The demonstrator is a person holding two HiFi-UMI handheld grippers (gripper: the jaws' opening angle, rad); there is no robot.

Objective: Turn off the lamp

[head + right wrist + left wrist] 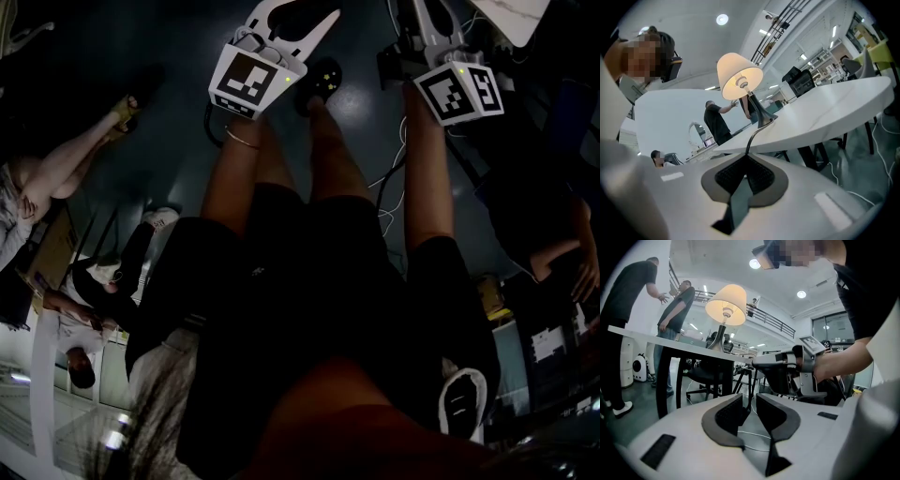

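Note:
The table lamp [725,305] stands lit on a white table [642,337], with a cream shade on a dark stem. In the right gripper view the lamp [739,75] sits on the table [825,117], and its dark cord [752,138] curves off the edge down into my right gripper [745,171]. That gripper is shut on the cord; what lies between the pads is hidden. My left gripper [749,408] is open with nothing in it, below and in front of the table. It looks across at the right gripper [759,363]. From the head view both grippers [291,14] [427,14] show at the top edge.
Two people [670,310] stand at the table's far left side. An office chair [705,376] sits under the table. Loose white cables [389,202] lie on the dark floor by my feet. More people [84,309] are at the left of the head view.

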